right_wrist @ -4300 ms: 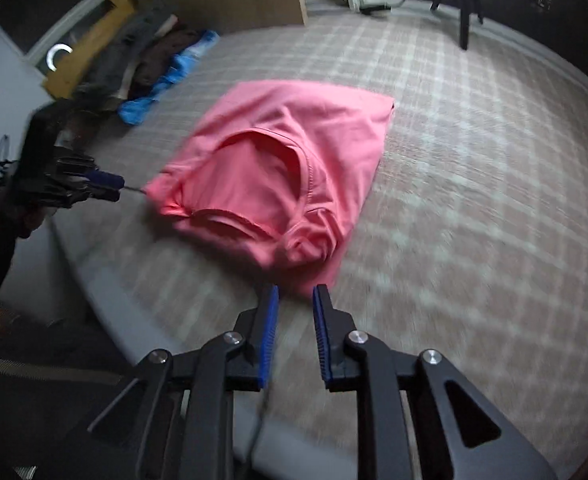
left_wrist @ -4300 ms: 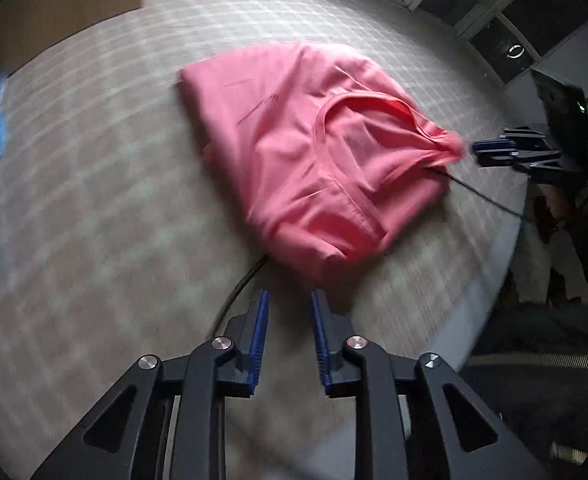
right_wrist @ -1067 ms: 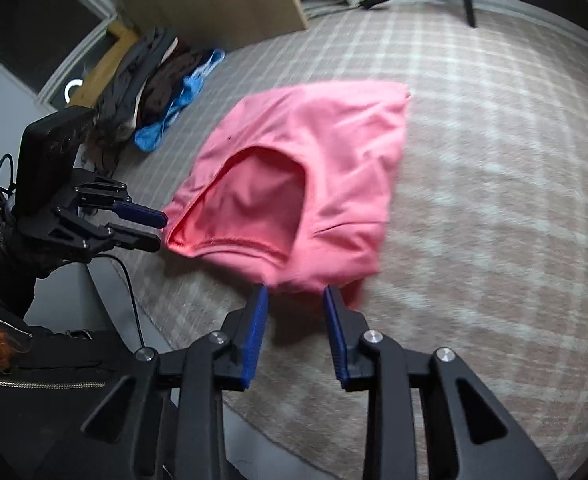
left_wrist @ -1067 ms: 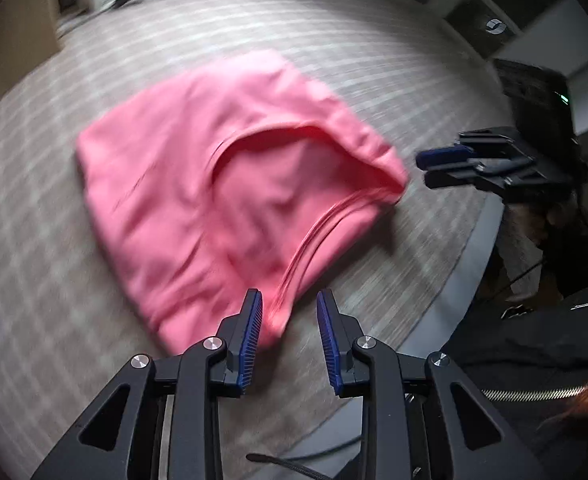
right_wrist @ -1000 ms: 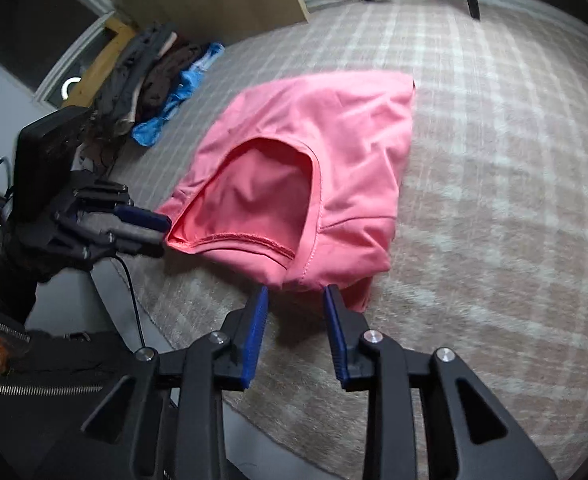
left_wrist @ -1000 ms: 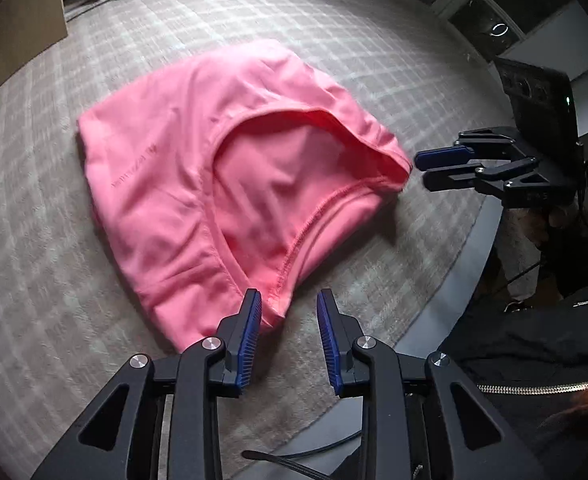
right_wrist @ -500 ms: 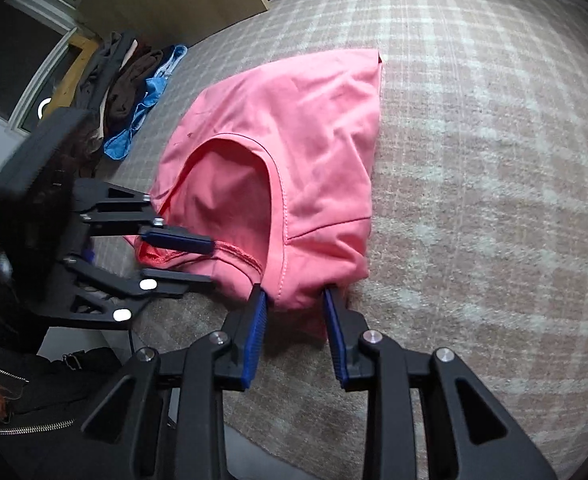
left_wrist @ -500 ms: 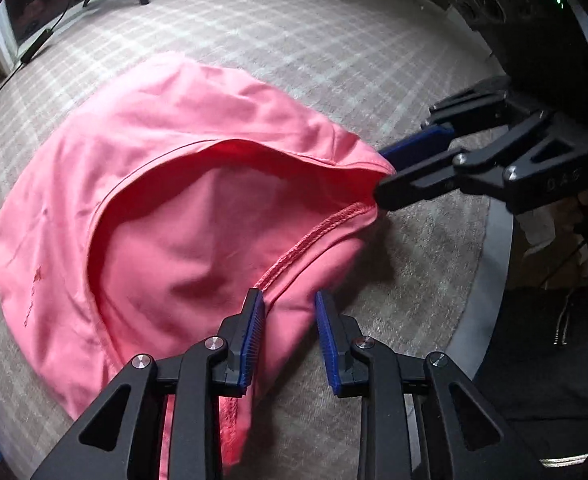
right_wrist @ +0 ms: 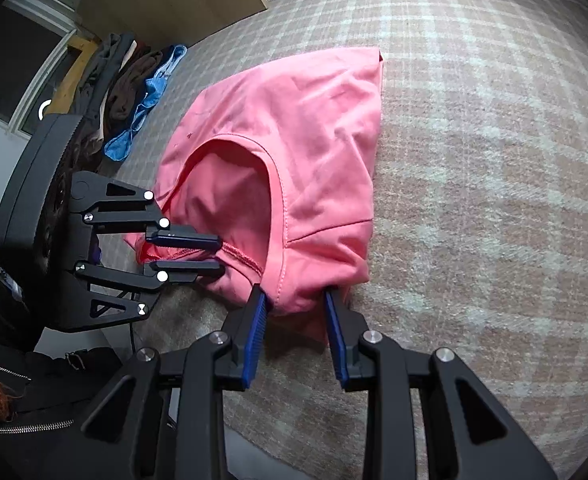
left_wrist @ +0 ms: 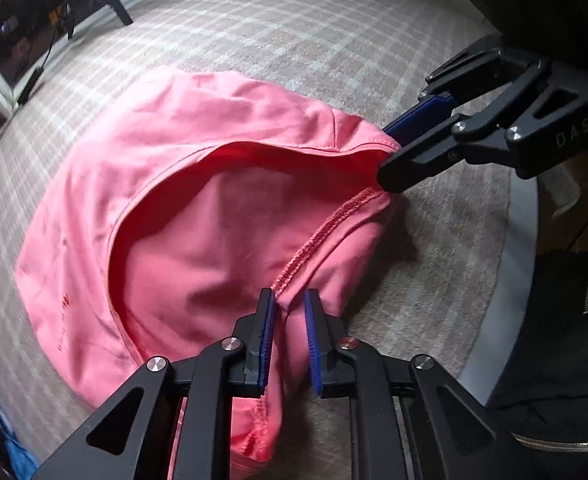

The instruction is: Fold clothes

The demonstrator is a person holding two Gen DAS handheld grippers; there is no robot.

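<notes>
both grippers, left and right, straddle the pink top's near hem, jaws apart, by the plaid tabletop's near edge, placed to pinch it for a fold.

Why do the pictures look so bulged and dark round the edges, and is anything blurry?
Left wrist view: fisheye lens bends the checked surface; corners go black; the pink garment is sharp, casting a soft shadow to its right. Right wrist view: same curving and dark rim; the pile of clothes at the edge looks squashed and dim.
</notes>
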